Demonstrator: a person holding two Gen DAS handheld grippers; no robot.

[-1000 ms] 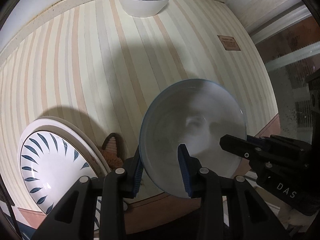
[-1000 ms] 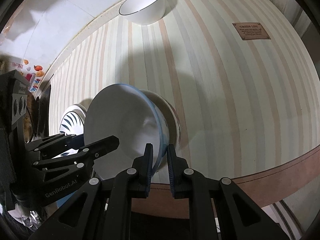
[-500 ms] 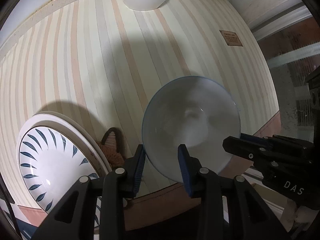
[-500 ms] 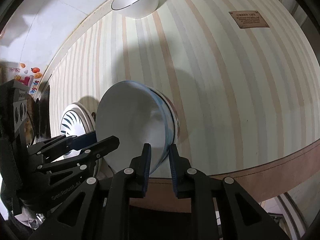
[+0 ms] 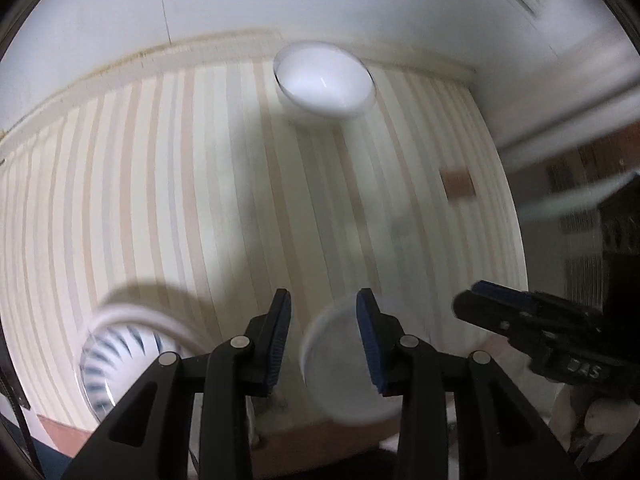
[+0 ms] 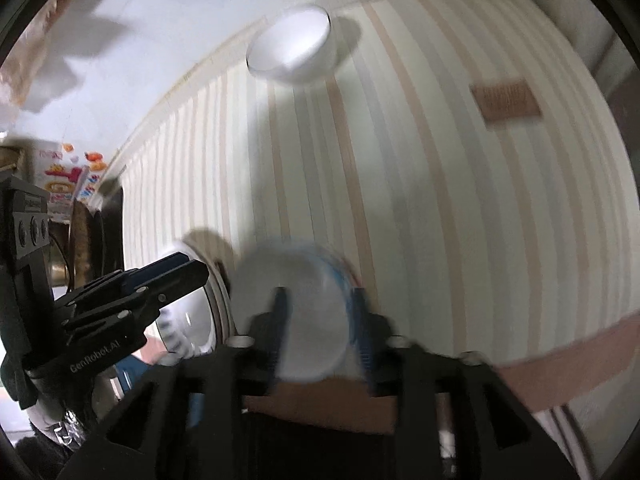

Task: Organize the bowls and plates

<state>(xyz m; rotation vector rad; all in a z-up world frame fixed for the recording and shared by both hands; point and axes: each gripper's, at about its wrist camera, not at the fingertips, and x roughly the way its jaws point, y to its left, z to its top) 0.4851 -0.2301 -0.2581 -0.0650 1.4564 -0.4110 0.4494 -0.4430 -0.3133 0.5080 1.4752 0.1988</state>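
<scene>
Nearest the lens, the left tool (image 5: 323, 336) is seen with its fingers spread apart and nothing pinched between them; a blurred pale bowl (image 5: 344, 364) is glimpsed low by its right finger, resting at the near edge of the desk (image 5: 200, 200). From the right wrist view the right tool (image 6: 318, 328) is likewise held wide, its fingers set either side of that same blue-rimmed bowl (image 6: 292, 312), though whether the pads touch the rim cannot be told through the motion blur. Just left of the bowl, a white plate with dark leaf marks (image 5: 120, 352) is seen lying near the desk's front edge, and in the right wrist view the plate (image 6: 188, 320) is partly covered by the left tool (image 6: 180, 272). Both views are smeared by movement. Further out, a striped cloth (image 6: 400, 200) in cream, tan and grey is spread over the desk, with a small brown label (image 6: 506, 100) on it toward the right. At the far edge, close to the white wall (image 5: 280, 0), a second white bowl (image 5: 324, 80) is seen standing upright, well apart from the rest.
</scene>
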